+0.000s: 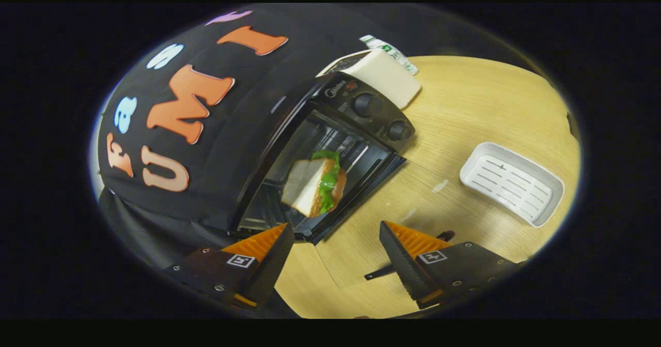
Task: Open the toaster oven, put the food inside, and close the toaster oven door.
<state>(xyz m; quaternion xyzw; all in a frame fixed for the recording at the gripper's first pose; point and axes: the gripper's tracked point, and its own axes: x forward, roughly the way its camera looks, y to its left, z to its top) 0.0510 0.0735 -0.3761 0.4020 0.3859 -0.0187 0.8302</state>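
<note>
Our claw [335, 256] is wide open and holds nothing. We see the sandwich [315, 184] beyond the fingers, on the toaster oven's [330, 145] dropped door [356, 192], at the mouth. It likely needs pushing deeper. A white tray [511, 182] sits well apart on the wooden table [465, 109].

Oven [330, 145] mouth open but part-blocked by sandwich [315, 184]; bare worktop [465, 120] between oven and white tray [511, 183]; tongs [335, 256] apart, empty.
</note>
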